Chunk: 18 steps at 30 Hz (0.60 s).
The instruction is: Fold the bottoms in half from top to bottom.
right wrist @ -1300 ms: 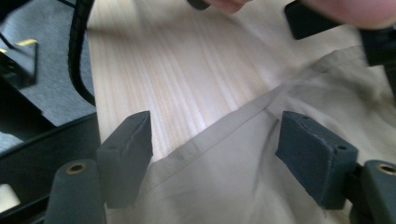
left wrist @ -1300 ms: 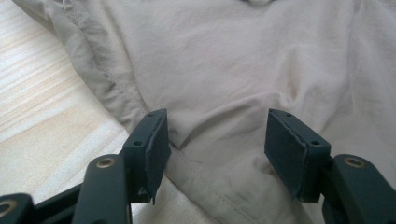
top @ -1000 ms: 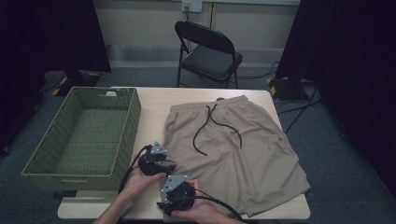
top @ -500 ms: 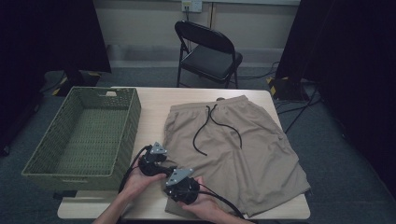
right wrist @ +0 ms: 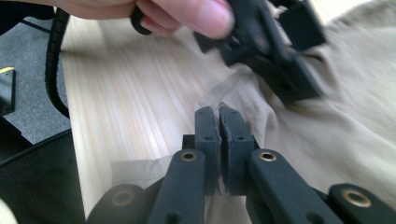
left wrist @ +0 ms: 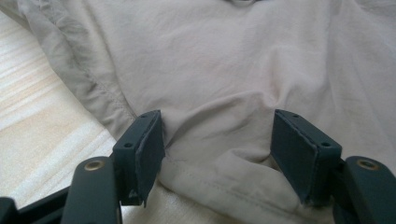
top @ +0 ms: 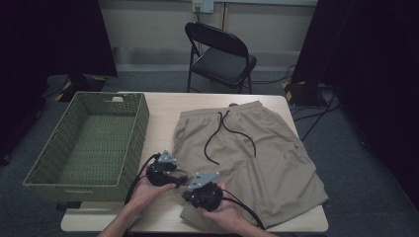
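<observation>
While the right tool [right wrist: 219,114] pinches the near hem corner of the tan shorts [top: 257,158] spread flat on the bench [top: 163,106], the left tool [left wrist: 217,140] sits just beside it, jaws spread over the same hem, waistband lying away from both.

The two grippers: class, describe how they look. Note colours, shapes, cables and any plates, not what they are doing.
Both the left gripper and the right gripper have compact black bodies topped by a grey three-cornered plate, each trailing a black cable. Their flat, rectangular black jaws sit on black arms with brass-coloured pivot rings. The person's forearms are bare.
</observation>
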Available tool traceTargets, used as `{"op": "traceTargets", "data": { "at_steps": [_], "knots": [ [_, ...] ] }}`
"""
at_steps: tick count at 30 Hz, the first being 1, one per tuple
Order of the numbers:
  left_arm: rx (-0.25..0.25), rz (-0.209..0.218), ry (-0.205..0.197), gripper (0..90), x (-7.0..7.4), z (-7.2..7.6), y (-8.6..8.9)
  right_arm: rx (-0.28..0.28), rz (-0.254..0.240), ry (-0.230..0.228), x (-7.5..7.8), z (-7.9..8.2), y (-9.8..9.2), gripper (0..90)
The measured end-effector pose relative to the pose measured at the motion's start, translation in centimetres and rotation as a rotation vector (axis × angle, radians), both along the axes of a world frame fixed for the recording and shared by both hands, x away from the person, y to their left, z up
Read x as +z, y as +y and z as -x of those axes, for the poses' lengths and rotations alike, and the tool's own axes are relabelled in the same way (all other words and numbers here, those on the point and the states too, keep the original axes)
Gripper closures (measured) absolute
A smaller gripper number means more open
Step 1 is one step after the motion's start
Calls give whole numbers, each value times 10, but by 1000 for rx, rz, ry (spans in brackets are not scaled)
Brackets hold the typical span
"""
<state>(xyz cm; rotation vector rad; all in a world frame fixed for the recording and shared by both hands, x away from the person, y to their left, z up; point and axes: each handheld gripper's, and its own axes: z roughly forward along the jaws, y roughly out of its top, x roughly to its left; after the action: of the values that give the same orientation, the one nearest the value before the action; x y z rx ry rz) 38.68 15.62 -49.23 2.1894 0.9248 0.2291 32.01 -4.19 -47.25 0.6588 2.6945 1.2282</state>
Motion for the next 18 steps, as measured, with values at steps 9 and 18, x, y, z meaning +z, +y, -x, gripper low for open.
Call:
{"op": "traceTargets", "data": {
  "at_steps": [9,18],
  "knots": [
    [14,-22,-1,338,1,4,-9,-69,53,-18,-4,-10,-36,883],
    [1,-28,-1,339,0,4,-13,-76,-1,-4,-5,-18,-36,634]
  ]
}}
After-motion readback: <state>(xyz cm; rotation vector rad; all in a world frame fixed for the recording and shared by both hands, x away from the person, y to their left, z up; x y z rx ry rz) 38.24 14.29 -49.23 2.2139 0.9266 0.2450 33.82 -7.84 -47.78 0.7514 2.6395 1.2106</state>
